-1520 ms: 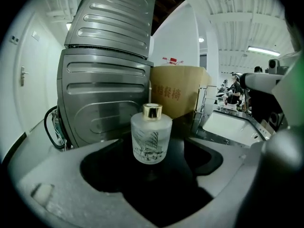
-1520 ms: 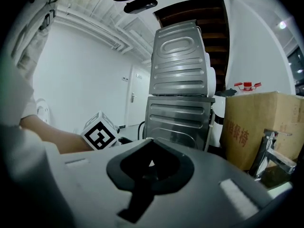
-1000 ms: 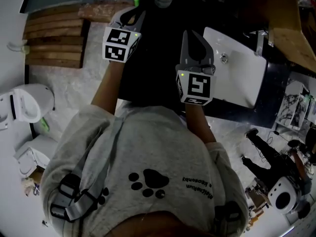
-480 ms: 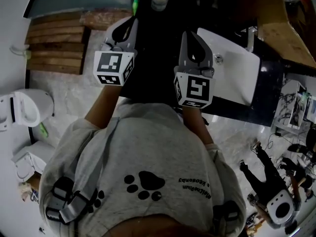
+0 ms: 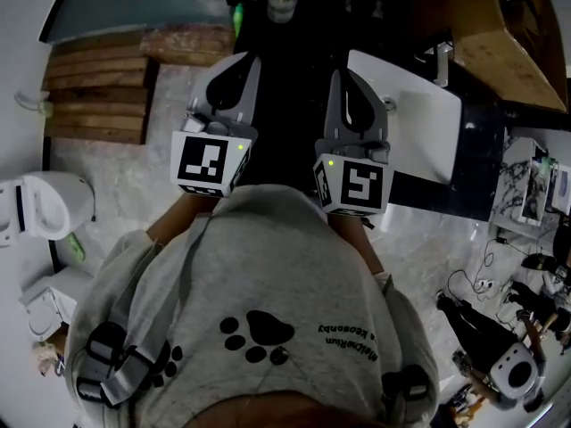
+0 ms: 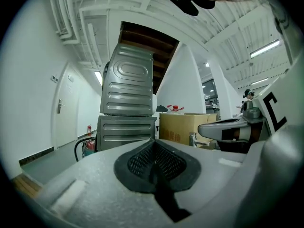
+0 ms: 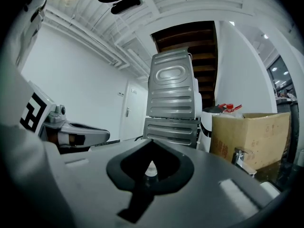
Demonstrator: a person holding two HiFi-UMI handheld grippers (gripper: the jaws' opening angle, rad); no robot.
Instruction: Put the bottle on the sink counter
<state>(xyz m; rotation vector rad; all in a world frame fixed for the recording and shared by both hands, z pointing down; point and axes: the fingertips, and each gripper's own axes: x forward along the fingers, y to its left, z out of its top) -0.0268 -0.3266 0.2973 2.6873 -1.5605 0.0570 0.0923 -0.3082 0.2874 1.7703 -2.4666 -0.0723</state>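
Note:
The bottle (image 5: pixel 281 4) stands upright on the black sink counter (image 5: pixel 294 78), its round cap showing from above at the far edge. My left gripper (image 5: pixel 244 60) hangs over the counter's left part, short of the bottle, its jaws shut and empty. Beside it my right gripper (image 5: pixel 344 72) is level with it, jaws together, holding nothing. In the left gripper view the dark pads (image 6: pixel 142 161) meet at the tip of the left gripper (image 6: pixel 153 142). The right gripper (image 7: pixel 151 142) also stands closed in its own view. The white basin (image 5: pixel 419 127) lies right of both grippers.
A faucet (image 5: pixel 441 61) stands behind the basin, a cardboard box (image 5: pixel 500 47) beyond it. Wooden planks (image 5: pixel 98 87) and a toilet (image 5: pixel 40 208) are at the left. Stacked grey machines (image 6: pixel 126 106) rise ahead. Cables and gear (image 5: pixel 508 355) litter the floor at the right.
Both grippers have drawn back toward the body, the left one farthest, away from the bottle. The bottle stays on the counter.

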